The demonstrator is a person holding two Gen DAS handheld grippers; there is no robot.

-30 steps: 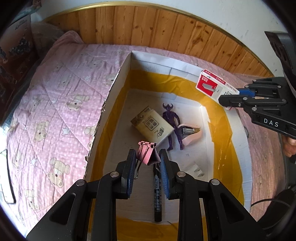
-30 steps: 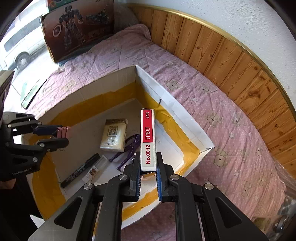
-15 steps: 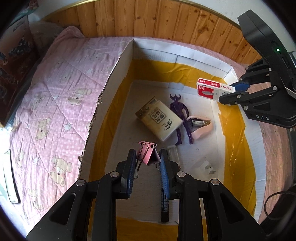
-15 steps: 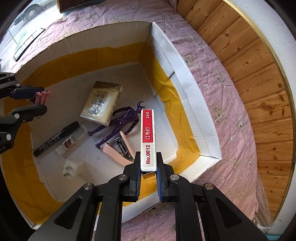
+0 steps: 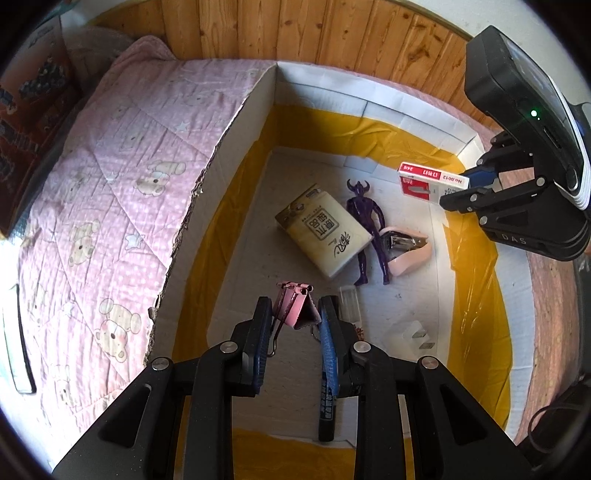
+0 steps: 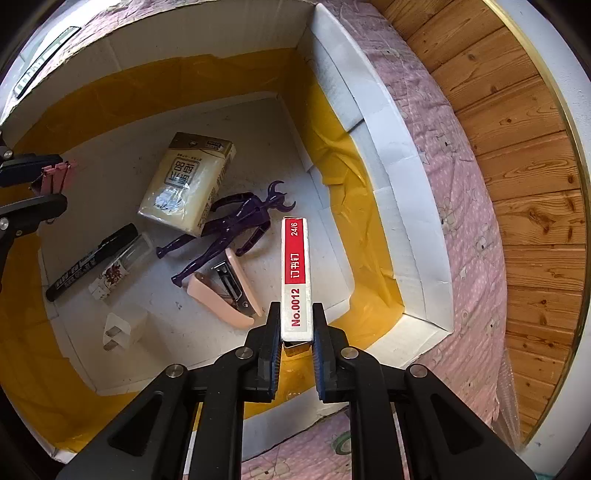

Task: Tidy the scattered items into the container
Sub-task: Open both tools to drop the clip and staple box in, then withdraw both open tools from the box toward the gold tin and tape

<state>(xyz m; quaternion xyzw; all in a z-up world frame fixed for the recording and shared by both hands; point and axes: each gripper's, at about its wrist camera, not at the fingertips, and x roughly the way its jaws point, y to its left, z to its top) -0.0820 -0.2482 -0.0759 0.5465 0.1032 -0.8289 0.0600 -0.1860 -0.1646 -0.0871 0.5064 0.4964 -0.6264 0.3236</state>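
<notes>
A white cardboard box [image 5: 258, 107] [image 6: 399, 177] with yellow-taped inner walls sits on a pink quilt. My left gripper [image 5: 293, 314] hangs over its near end, shut on a pink binder clip [image 5: 295, 306] [image 6: 55, 177]. My right gripper [image 6: 295, 317] [image 5: 467, 188] is above the box's far right side, shut on a red-and-white staple box [image 6: 295, 273] [image 5: 430, 181]. On the box floor lie a tissue pack [image 5: 323, 229] [image 6: 186, 181], a purple horned figure [image 5: 367, 218] [image 6: 229, 225], a pink stapler [image 5: 404, 247] [image 6: 225, 291], a black marker [image 5: 327, 410] [image 6: 90, 260], a clear tube [image 6: 122, 266] and a white plug [image 5: 412, 334] [image 6: 120, 328].
The pink bear-print quilt [image 5: 110, 184] [image 6: 469, 192] covers the bed around the box. A wooden headboard [image 5: 332, 33] [image 6: 517, 147] runs behind it. A printed toy carton [image 5: 22, 110] leans at the far left.
My right gripper has come down over the box with the staple box and rolled, now pointing more steeply into it. The left gripper has barely moved, still holding the clip.
</notes>
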